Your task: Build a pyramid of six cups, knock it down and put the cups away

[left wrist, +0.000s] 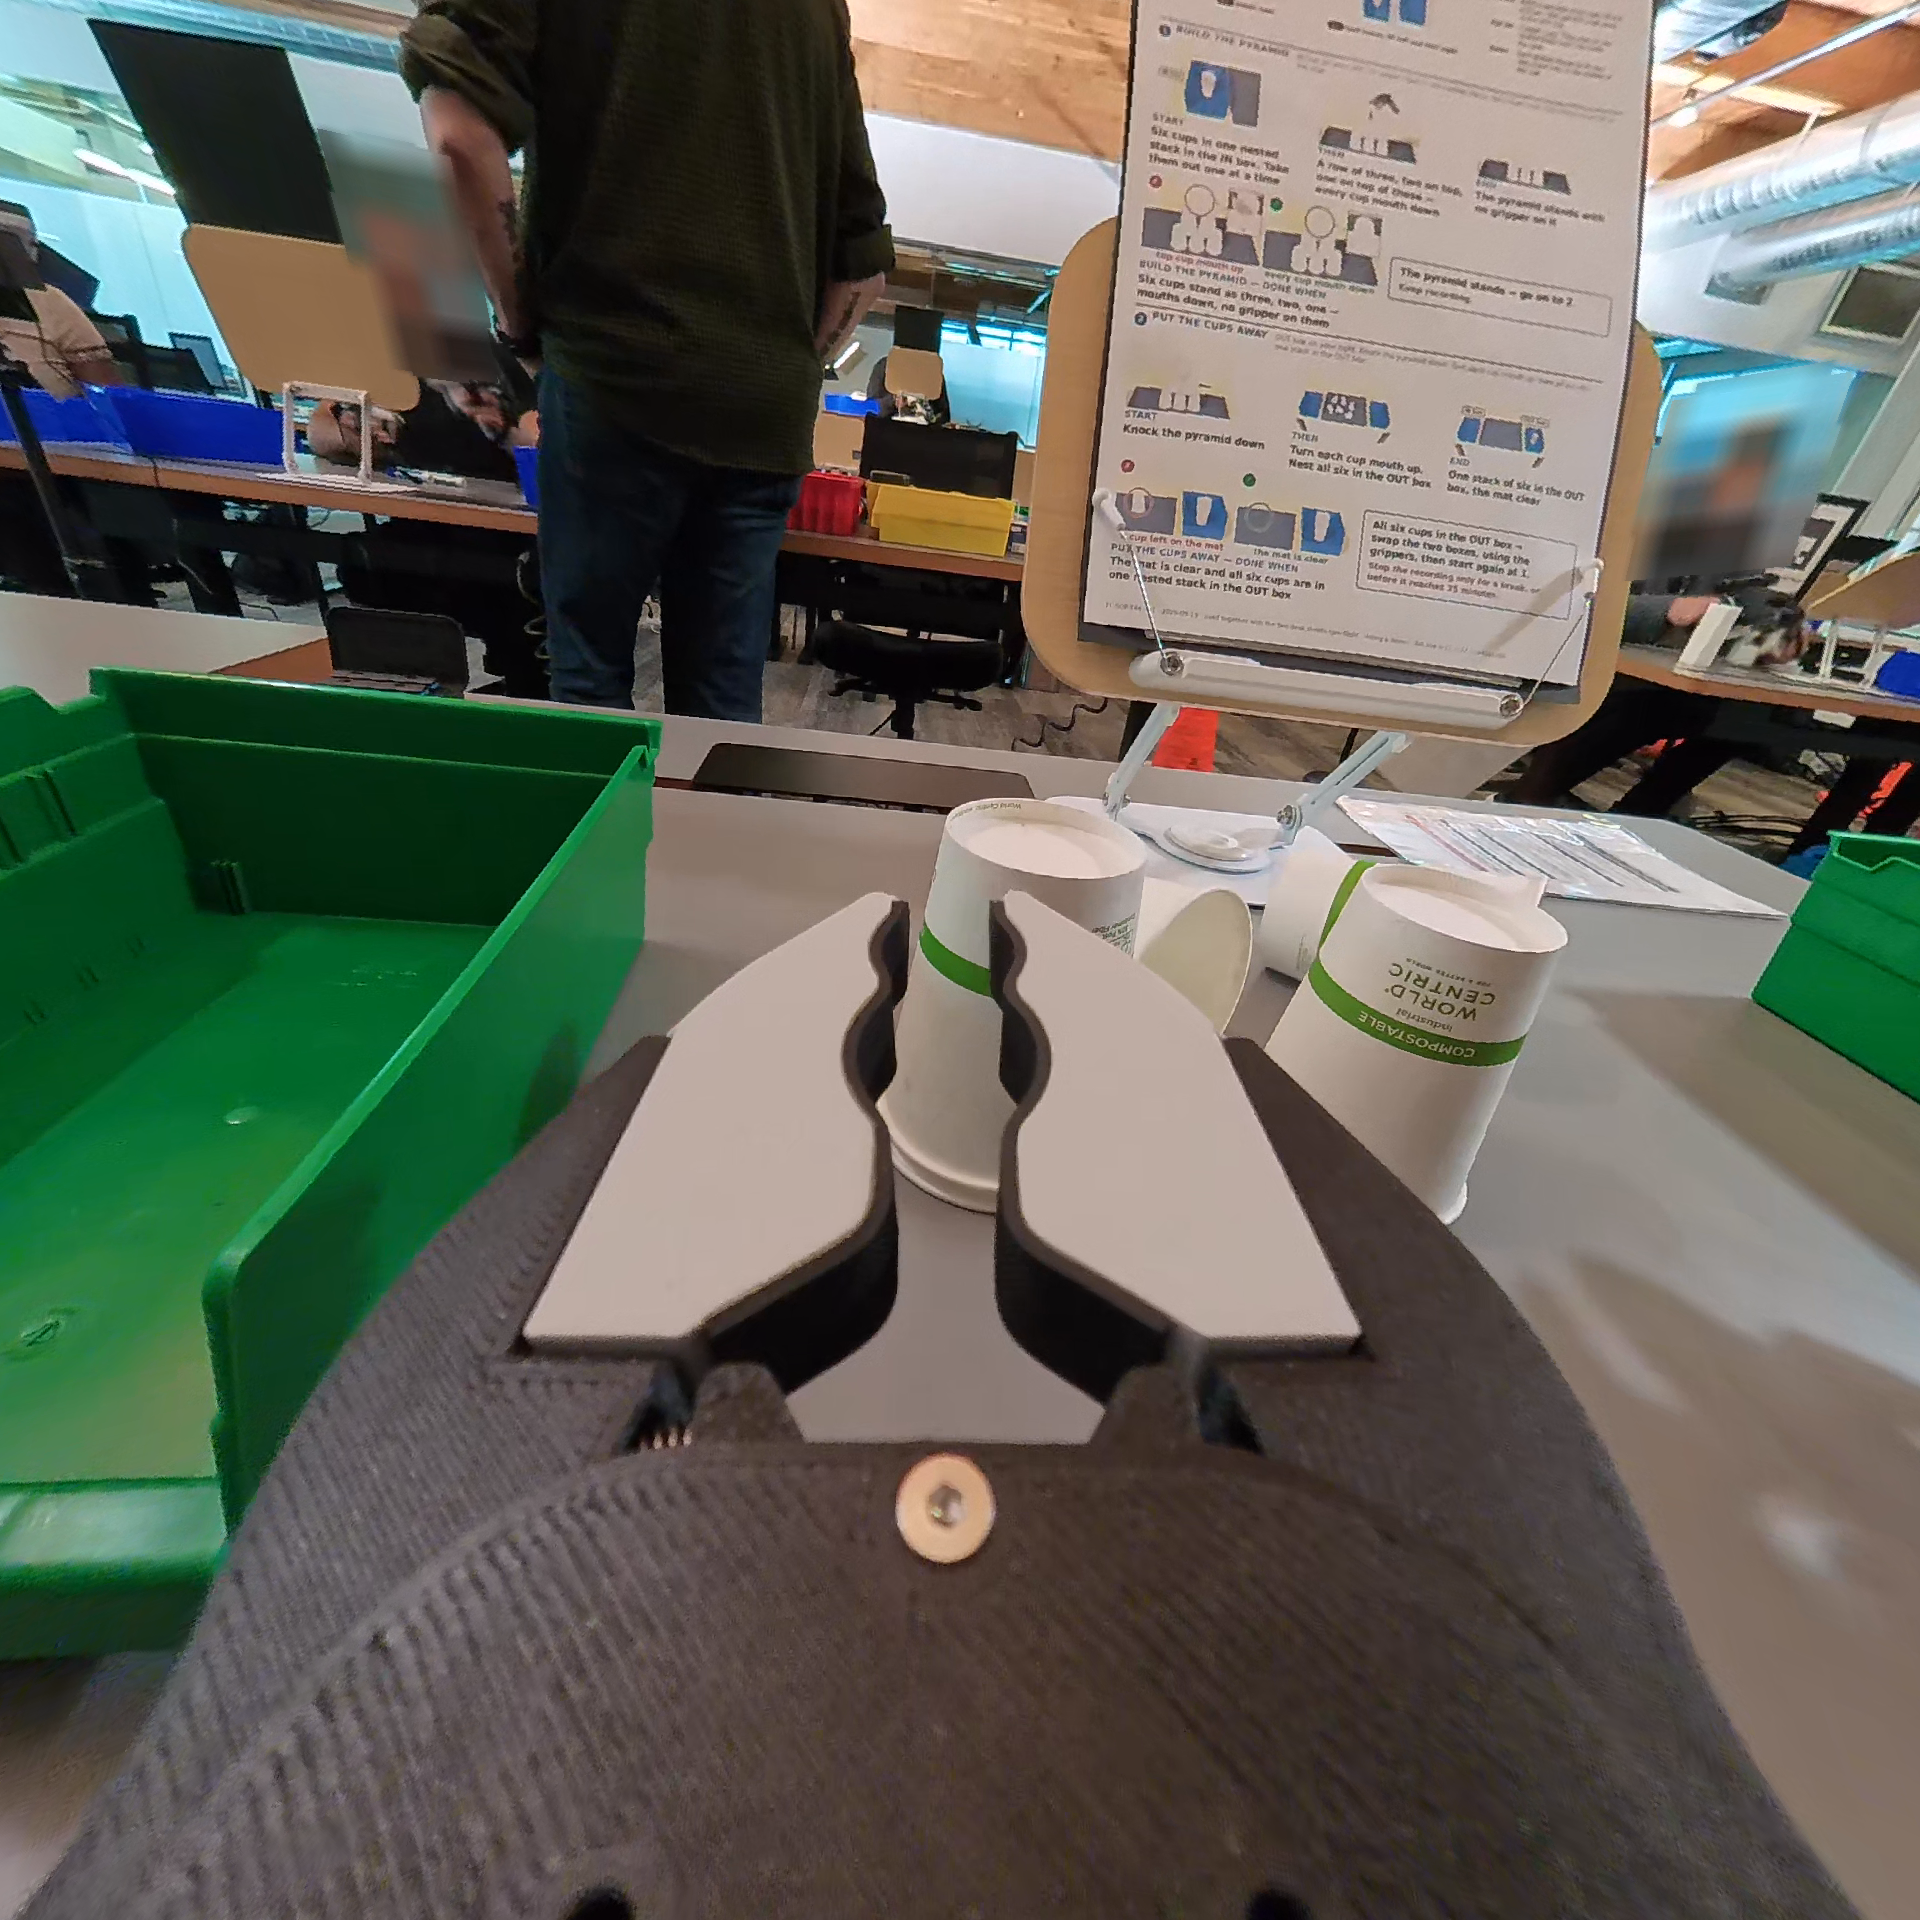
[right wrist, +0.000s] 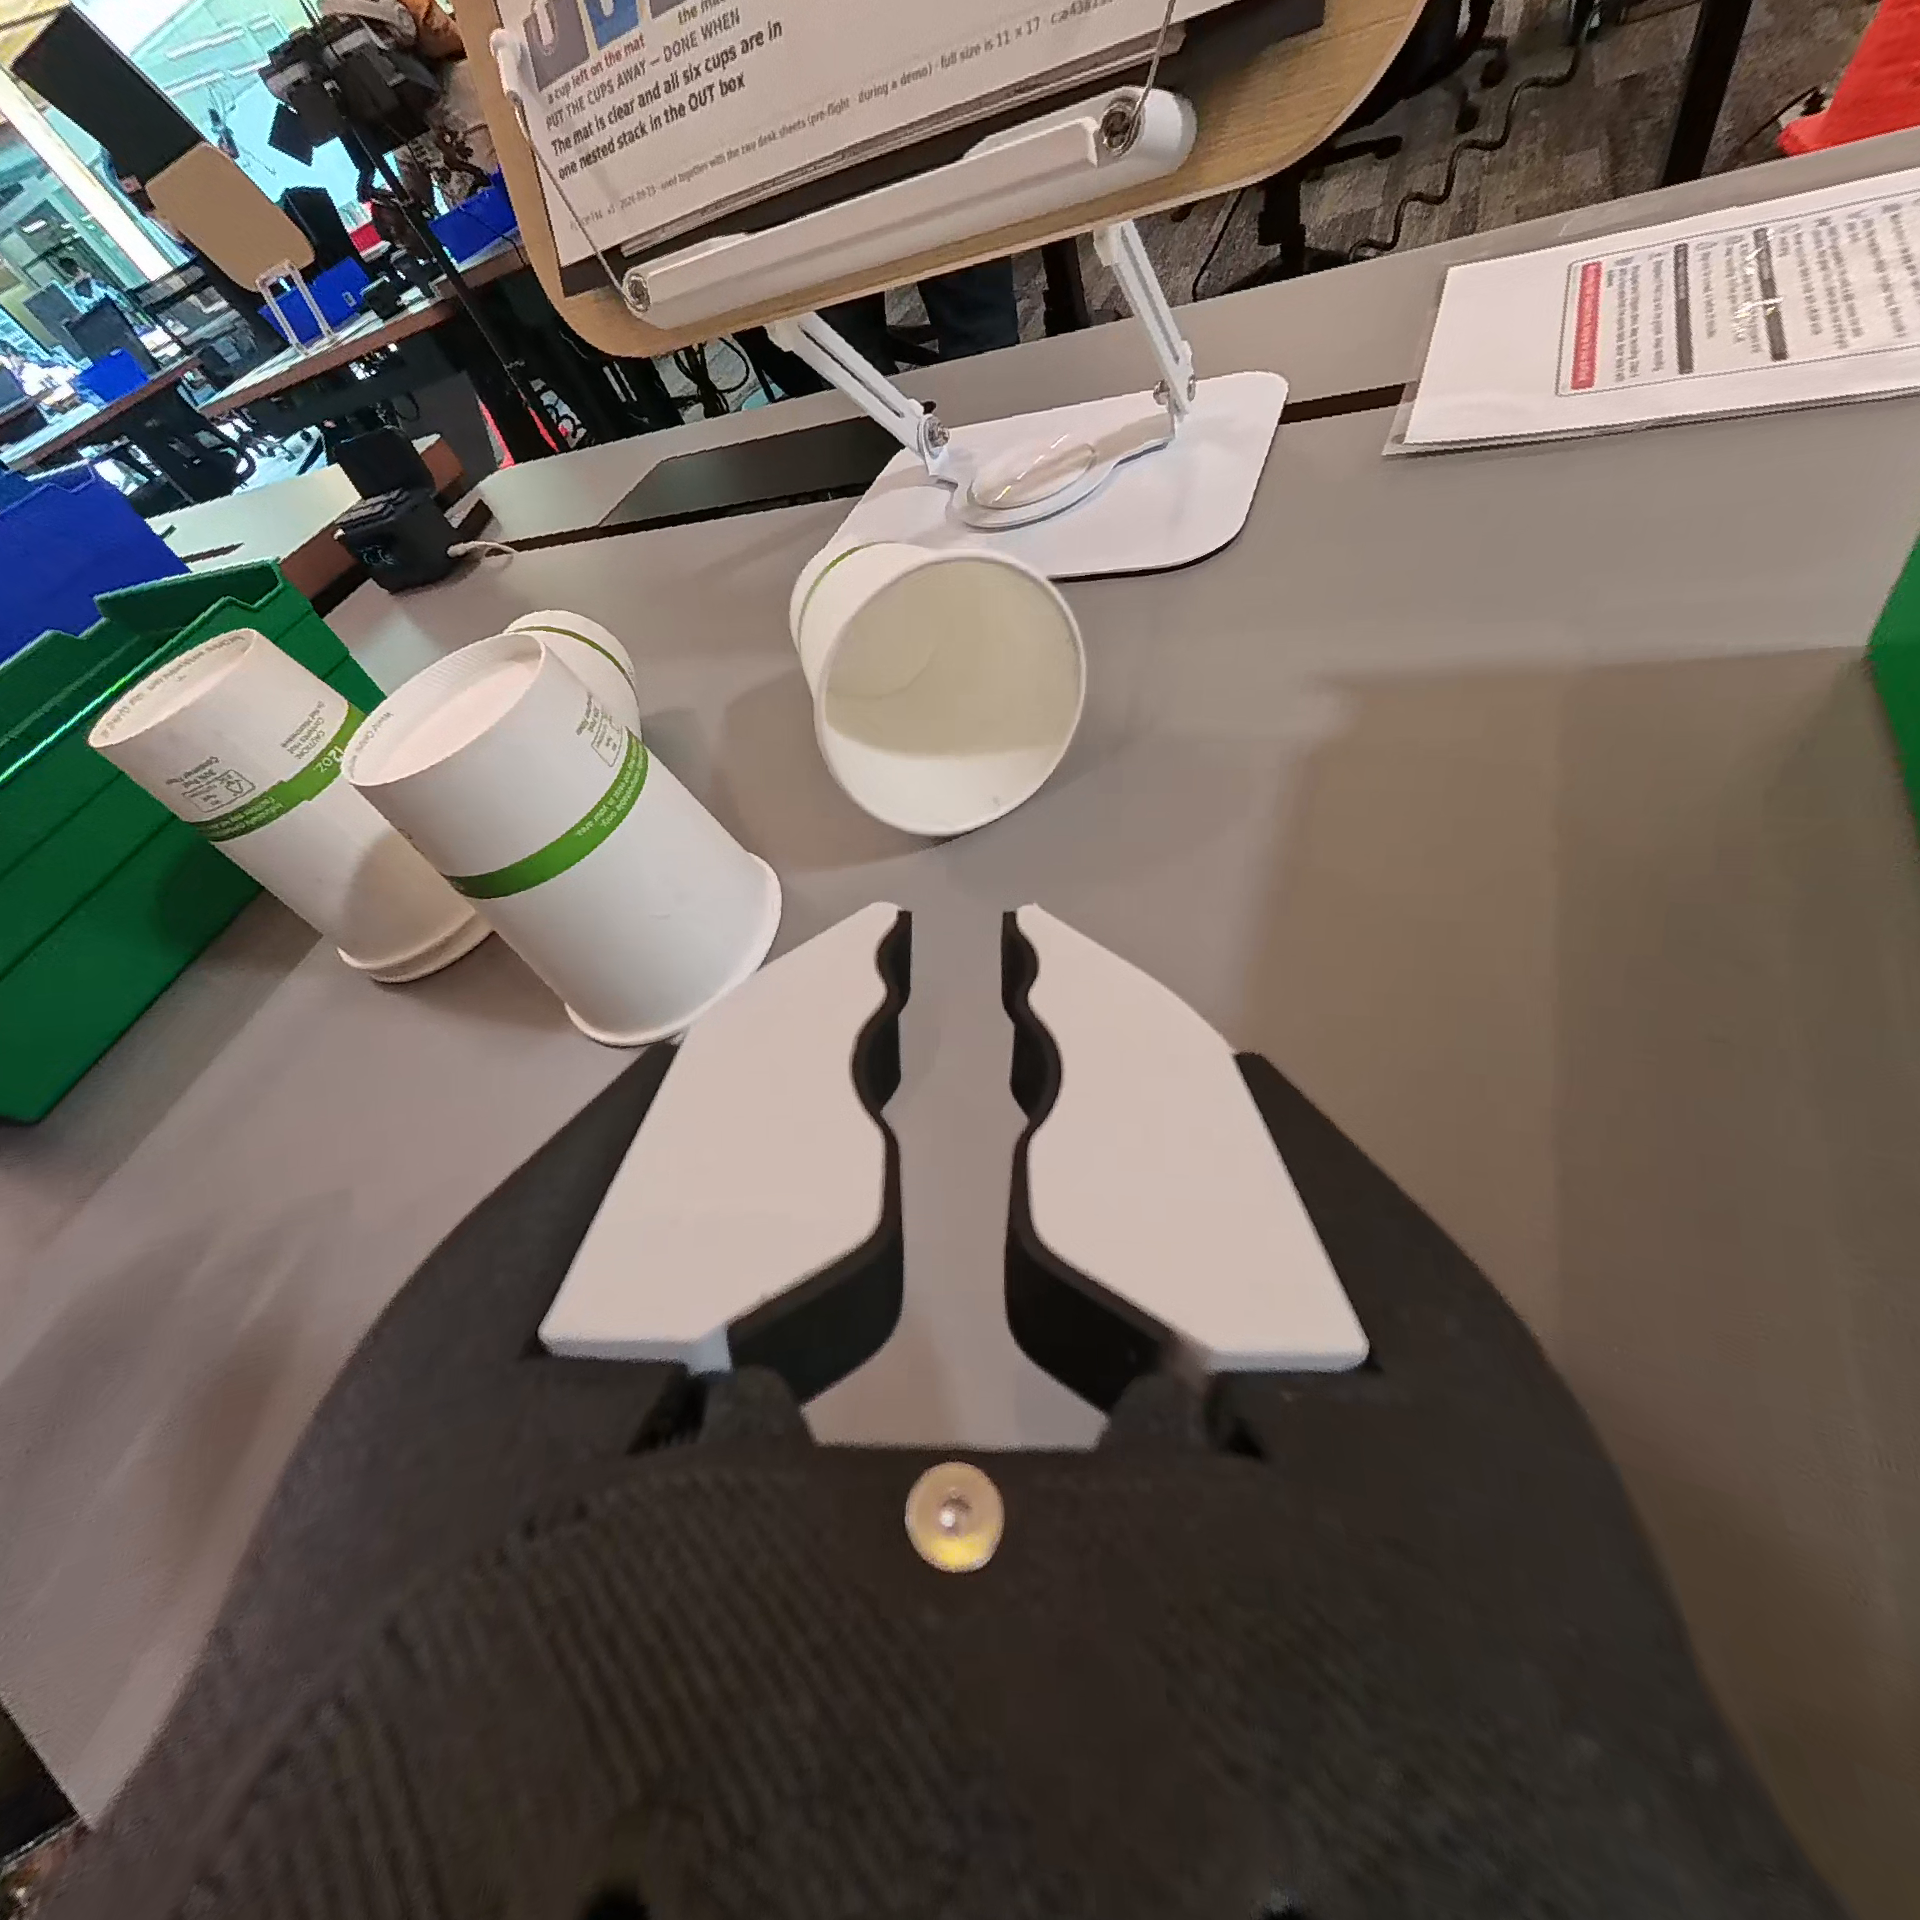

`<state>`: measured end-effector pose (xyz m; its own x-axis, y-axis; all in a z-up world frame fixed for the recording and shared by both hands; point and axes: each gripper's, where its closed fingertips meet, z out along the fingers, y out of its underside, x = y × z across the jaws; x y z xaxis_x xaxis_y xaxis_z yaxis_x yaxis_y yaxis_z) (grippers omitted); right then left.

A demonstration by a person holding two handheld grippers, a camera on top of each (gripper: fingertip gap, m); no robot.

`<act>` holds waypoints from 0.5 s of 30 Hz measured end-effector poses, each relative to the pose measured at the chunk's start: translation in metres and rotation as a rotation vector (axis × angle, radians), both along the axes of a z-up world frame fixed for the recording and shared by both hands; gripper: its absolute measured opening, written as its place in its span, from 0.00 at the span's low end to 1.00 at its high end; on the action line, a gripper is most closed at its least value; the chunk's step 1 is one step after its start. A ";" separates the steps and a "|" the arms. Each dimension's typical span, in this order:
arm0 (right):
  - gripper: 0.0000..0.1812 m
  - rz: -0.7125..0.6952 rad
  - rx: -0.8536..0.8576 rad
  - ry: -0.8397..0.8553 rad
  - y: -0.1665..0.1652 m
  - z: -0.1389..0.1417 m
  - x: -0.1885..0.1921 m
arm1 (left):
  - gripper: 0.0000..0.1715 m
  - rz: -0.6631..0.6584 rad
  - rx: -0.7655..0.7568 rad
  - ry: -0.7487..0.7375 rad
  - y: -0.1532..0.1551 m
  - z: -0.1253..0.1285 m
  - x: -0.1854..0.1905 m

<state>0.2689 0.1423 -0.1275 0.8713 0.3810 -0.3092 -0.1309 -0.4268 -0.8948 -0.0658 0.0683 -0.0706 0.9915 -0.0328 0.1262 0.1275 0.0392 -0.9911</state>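
- Stretching away grey and bare to the right of the cups, the table [right wrist: 1455,831] offers open room there; a green bin [left wrist: 312,987] walls the left side, and another green bin's edge [left wrist: 1849,966] shows at far right.
- At the table's far edge stands a document stand [right wrist: 1091,488] holding a printed sheet [left wrist: 1371,343]; a laminated sheet [right wrist: 1683,312] lies flat to its right.
- Left gripper [left wrist: 945,925]: jaws a narrow gap apart, holding nothing, pointed at an upside-down paper cup [left wrist: 956,1039] seen through the gap; whether they touch it cannot be told.
- Second upside-down cup [left wrist: 1423,1039] stands just to the right.
- Right gripper [right wrist: 956,925]: same narrow gap, nothing held, bare table between the fingers; a toppled cup [right wrist: 935,696] lies ahead, mouth toward the camera.
- Left bin's visible interior holds nothing.
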 end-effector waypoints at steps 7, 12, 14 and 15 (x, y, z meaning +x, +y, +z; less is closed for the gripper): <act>0.09 0.005 -0.002 -0.004 0.000 -0.001 -0.001 | 0.10 -0.008 -0.004 -0.003 0.001 -0.001 0.001; 0.09 0.006 -0.003 0.000 0.000 -0.001 -0.001 | 0.10 -0.012 -0.008 -0.004 0.001 -0.002 0.002; 0.10 0.008 -0.003 -0.001 -0.001 -0.001 -0.001 | 0.10 -0.014 -0.009 -0.005 0.001 -0.002 0.002; 0.10 0.008 -0.003 -0.001 -0.001 -0.001 -0.002 | 0.10 -0.016 -0.010 -0.005 0.001 -0.002 0.002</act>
<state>0.2673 0.1417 -0.1281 0.8685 0.3874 -0.3093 -0.1263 -0.4303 -0.8938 -0.0635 0.0694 -0.0726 0.9902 -0.0474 0.1312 0.1326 0.0272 -0.9908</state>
